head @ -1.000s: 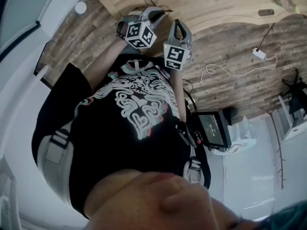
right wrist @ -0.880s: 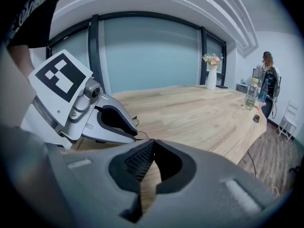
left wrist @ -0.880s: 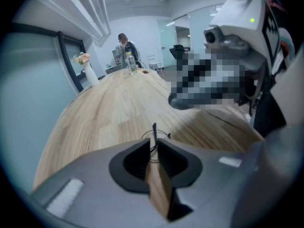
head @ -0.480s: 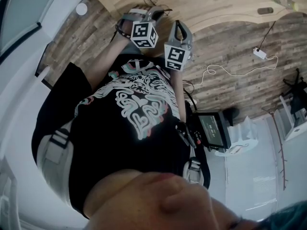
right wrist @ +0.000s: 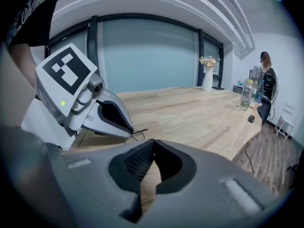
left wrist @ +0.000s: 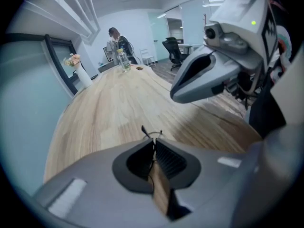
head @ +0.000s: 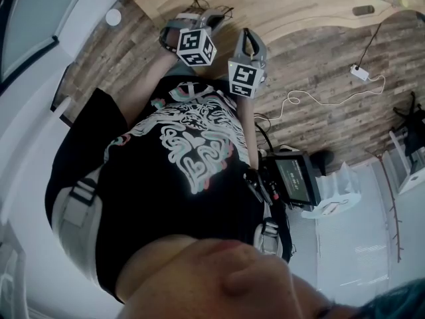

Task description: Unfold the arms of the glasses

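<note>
Left gripper (left wrist: 154, 144): tilted down over the near edge of the wooden table (left wrist: 109, 108). Its jaws have just been closing and now pinch together on a thin dark wire part of the glasses (left wrist: 144, 129).
Glasses: thin wire frame at the table's near edge, showing just past the left pads.
Right gripper (right wrist: 154, 144): just beside the left gripper, jaws together, nothing between them, clear of the glasses.

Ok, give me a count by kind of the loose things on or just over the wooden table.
glasses: 1
vase of flowers: 1
clear bottle: 1
small dark object, too small to identify: 1
Total: 4
</note>
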Available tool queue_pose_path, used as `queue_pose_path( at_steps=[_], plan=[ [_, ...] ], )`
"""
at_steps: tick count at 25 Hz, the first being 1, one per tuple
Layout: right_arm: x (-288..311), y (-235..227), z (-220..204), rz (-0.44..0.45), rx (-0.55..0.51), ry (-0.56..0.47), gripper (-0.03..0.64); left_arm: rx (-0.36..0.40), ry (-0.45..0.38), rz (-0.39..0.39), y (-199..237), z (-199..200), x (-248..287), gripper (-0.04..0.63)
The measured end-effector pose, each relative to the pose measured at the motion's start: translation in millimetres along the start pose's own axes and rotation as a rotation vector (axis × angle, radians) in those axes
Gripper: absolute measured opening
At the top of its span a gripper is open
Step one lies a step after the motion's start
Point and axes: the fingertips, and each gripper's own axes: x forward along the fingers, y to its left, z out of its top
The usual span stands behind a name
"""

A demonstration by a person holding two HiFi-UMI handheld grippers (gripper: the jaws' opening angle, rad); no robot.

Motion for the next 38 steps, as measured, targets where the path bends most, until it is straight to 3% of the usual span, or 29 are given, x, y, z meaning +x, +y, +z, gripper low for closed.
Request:
queue_pose_path(
  at_steps=[6, 9, 13, 17, 23, 29, 38],
  plan=[
    [4.7, 4.2, -0.5, 0.027, -0.033, -0.003, 0.0, 0.04, -0.077, 0.032, 0.9, 9.3, -11.6, 0.005],
    [9.0, 8.9, -0.4, 0.068, -0.063, 0.002, 0.0, 0.022, -0.135, 0.029, -0.1, 16.3, -19.7, 0.003],
    [11.1, 12.2, -4.9, 0.111, -0.11, 0.044, 0.0, -0.052, -0.239, 0.008, 1.5, 33.2, -34.4, 0.005],
    [11.3, 18.7, -11.3, 0.132, -0.147, 0.078, 0.0, -0.137, -0.289, 0.011, 9.7, 39.4, -47.0, 0.005],
    [18.2, 25.3, -15.7, 0.154, -0.232, 0.11, 0.0, -0.179, -0.374, -0.032, 4.6, 39.7, -48.8, 0.003],
    [23.2, 33.7, -28.5, 0.167, -0.339, 0.173, 0.002, -0.354, -0.509, -0.063, 18.7, 52.9, -64.2, 0.003],
    [14.7, 46.5, -23.1, 0.179, -0.363, 0.204, 0.006, -0.344, -0.512, -0.074, 7.1, 51.7, -87.7, 0.003]
  ],
)
